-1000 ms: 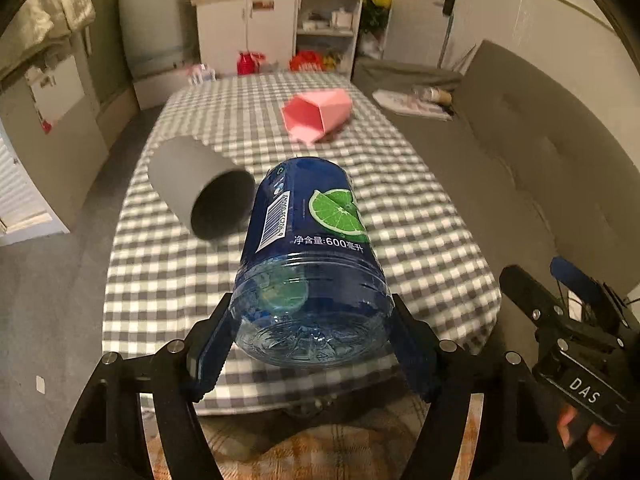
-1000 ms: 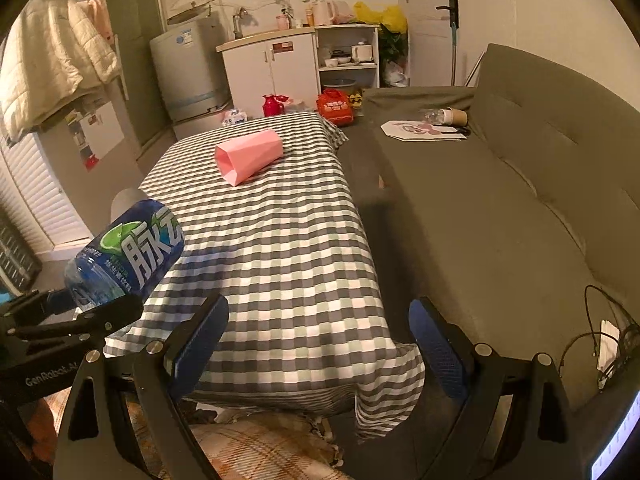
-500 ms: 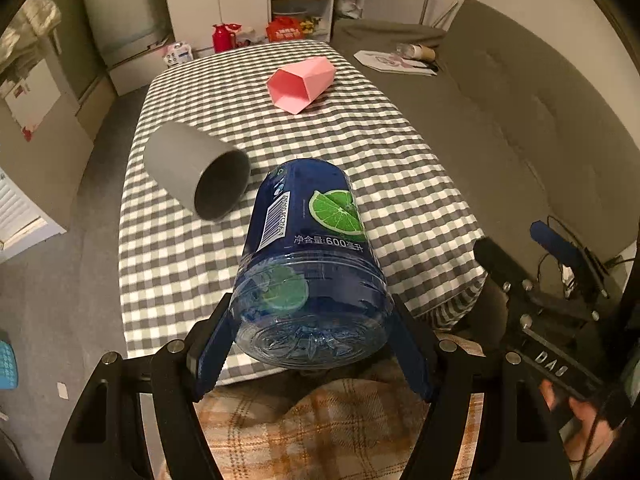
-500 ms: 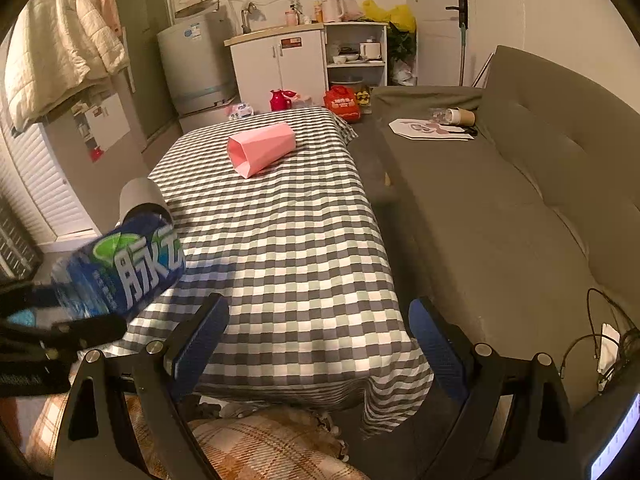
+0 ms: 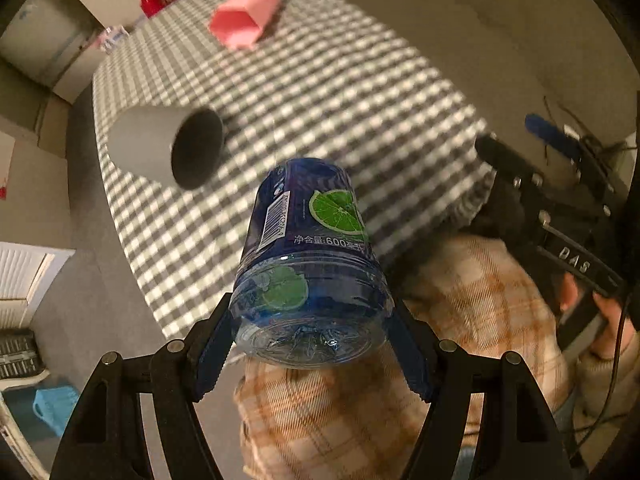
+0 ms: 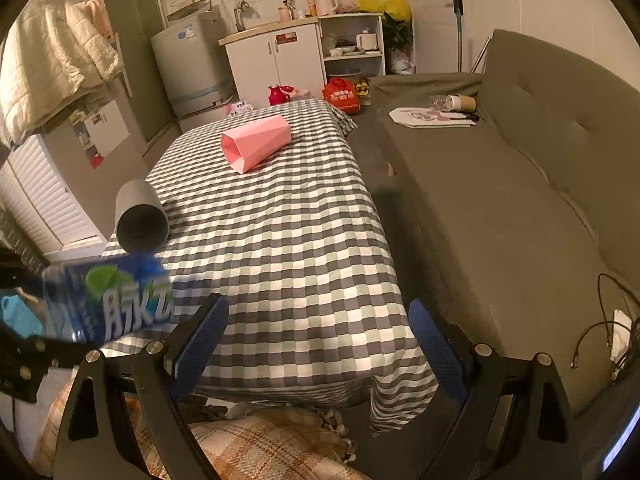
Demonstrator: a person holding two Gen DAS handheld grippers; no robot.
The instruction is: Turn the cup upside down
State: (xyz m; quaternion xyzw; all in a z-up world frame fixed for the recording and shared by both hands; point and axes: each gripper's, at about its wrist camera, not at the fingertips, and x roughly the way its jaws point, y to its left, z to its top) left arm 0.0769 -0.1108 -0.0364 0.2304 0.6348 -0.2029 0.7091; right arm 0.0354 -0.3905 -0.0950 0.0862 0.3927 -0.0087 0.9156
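A blue drink bottle (image 5: 308, 264) with a lime label is clamped base-first in my left gripper (image 5: 312, 344), which is shut on it above the table's near edge. The same bottle (image 6: 116, 304) shows blurred at the left of the right wrist view. A grey cup (image 5: 168, 146) (image 6: 140, 216) lies on its side at the table's left edge, mouth toward me. A pink faceted cup (image 5: 248, 26) (image 6: 256, 142) lies on its side farther back. My right gripper (image 6: 318, 340) is open and holds nothing, short of the table's near edge.
The table wears a grey-and-white checked cloth (image 6: 288, 248). A grey sofa (image 6: 500, 200) runs along its right side with papers on it. A person's plaid-clad lap (image 5: 360, 420) is below the near edge. White cabinets and a washing machine (image 6: 192, 72) stand at the back.
The left gripper with the bottle has tilted downward and swung, so the table now slants in its view. The bottle has dropped lower in the right wrist view. The cups have stayed put.
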